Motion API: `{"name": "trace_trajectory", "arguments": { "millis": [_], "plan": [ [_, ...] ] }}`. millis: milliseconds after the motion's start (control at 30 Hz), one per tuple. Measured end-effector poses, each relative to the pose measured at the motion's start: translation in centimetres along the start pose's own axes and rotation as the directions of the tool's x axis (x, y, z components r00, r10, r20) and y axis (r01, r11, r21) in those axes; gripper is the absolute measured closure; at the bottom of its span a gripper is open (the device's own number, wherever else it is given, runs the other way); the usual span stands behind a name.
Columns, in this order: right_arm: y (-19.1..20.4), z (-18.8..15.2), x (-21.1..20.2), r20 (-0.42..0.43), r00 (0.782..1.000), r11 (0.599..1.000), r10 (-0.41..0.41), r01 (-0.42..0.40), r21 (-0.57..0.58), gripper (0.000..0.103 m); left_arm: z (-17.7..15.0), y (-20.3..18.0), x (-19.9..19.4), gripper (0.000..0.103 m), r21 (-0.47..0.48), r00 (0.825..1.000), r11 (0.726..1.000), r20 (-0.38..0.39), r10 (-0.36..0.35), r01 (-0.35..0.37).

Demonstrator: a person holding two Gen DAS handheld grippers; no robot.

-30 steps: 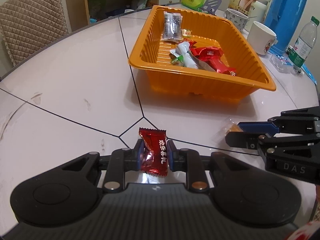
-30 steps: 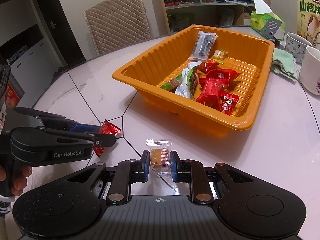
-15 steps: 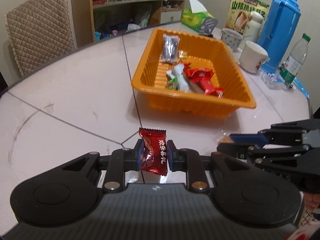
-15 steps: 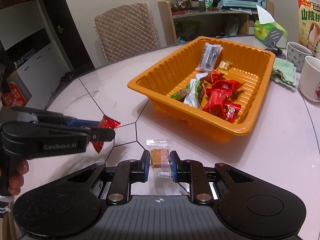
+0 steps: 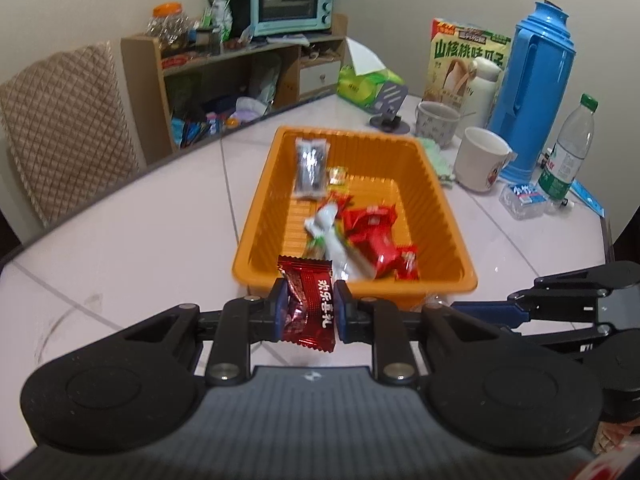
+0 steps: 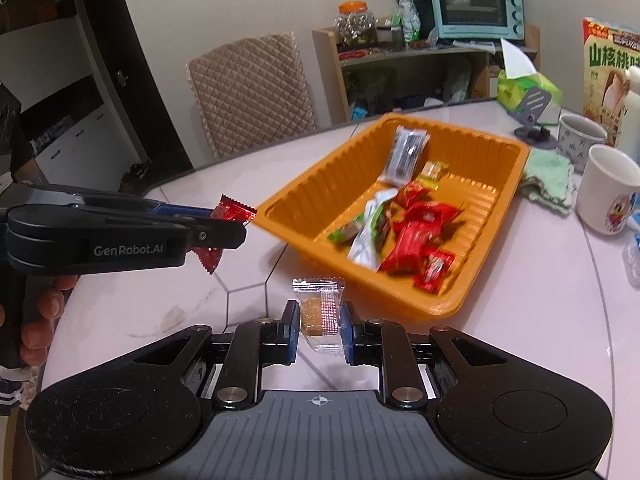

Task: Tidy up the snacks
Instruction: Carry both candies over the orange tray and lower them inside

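Note:
My left gripper (image 5: 307, 311) is shut on a dark red candy wrapper (image 5: 308, 304) and holds it above the table, just short of the orange basket (image 5: 444, 208). It also shows in the right wrist view (image 6: 224, 226). My right gripper (image 6: 319, 326) is shut on a clear-wrapped tan candy (image 6: 320, 312), also lifted near the basket (image 6: 308, 196). The basket holds several snacks: red packets (image 5: 372, 236), a white and green packet (image 5: 332, 236) and a dark packet (image 5: 310, 168).
Behind the basket stand two mugs (image 5: 480, 164), a blue thermos (image 5: 532, 92), a water bottle (image 5: 568, 152), a cereal box (image 5: 468, 60), a tissue pack (image 5: 368, 84) and a green cloth (image 6: 548, 180). A quilted chair (image 6: 252, 92) and a shelf with a toaster oven (image 6: 472, 4) stand beyond the table.
Both grippers have risen off the table and moved toward the basket, each still holding its candy. The basket now sits closer below both views.

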State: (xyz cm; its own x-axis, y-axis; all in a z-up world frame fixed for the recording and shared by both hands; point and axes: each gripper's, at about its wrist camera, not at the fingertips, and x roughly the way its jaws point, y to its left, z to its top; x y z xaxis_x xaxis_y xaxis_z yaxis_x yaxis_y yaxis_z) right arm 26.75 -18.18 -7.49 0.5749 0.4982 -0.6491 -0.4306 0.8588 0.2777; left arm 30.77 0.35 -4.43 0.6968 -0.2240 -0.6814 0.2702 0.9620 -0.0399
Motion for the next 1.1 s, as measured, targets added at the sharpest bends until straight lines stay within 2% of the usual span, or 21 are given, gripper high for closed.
{"name": "trace_trajectory", "arguments": {
  "millis": [467, 1100],
  "plan": [
    [-4.9, 5.1, 1.1, 0.049, 0.998, 0.998, -0.041, 0.039, 0.050, 0.081, 5.6, -1.4, 4.8, 0.082, 0.038, 0.999, 0.998, 0.032, -0.044, 0.043],
    [-12.5, 10.7, 9.0, 0.029, 0.990, 0.988, -0.139, 0.137, 0.070, 0.081, 10.2, -1.4, 15.0, 0.082, 0.048, 0.996, 0.995, -0.028, -0.084, 0.085]
  ]
}}
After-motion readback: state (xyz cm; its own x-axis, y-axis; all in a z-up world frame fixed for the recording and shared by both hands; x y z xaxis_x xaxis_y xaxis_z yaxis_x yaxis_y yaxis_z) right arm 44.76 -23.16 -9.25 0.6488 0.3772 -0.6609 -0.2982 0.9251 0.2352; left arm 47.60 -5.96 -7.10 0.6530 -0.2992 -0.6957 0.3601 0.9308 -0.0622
